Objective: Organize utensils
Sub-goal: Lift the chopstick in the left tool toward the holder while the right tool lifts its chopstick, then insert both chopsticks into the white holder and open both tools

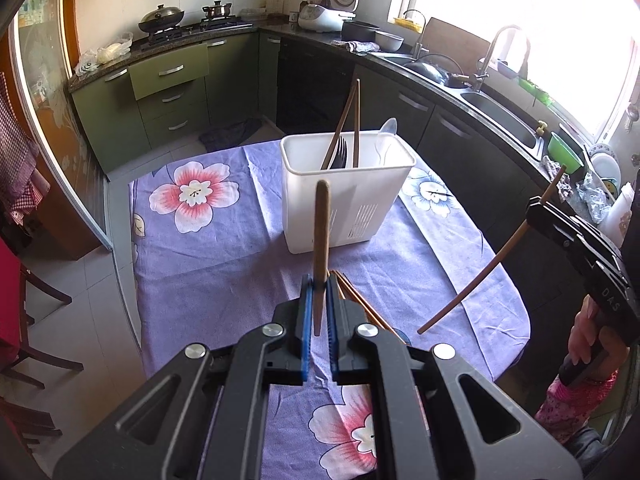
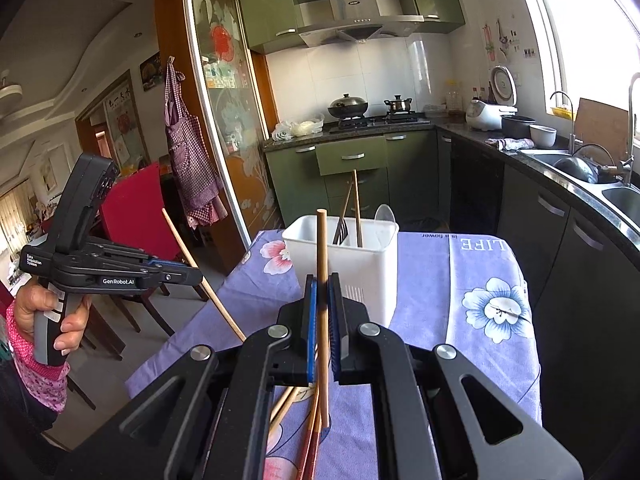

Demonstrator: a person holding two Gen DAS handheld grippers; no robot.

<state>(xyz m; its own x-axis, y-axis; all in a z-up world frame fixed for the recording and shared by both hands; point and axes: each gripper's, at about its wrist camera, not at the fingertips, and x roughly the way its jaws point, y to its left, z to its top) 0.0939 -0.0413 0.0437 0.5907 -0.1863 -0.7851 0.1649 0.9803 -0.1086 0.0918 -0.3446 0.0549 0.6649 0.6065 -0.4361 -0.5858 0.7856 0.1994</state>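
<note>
You hold one chopstick [image 1: 321, 240] pinched tight in your left gripper [image 1: 318, 304] and another chopstick [image 2: 322, 280] in your right gripper [image 2: 323, 320], both near the white holder [image 1: 344, 200], so next drop them in, maybe beside the fork [image 1: 340, 152].

Both grippers are black, angular linkages with round silver pivot screws and blue ribbed pads [image 1: 307, 320]. The left gripper [image 2: 198, 276], at the left edge of the right wrist view, carries white "GenRobot.AI" lettering. Pink floral sleeves [image 1: 576, 400] cover the person's wrists.
</note>
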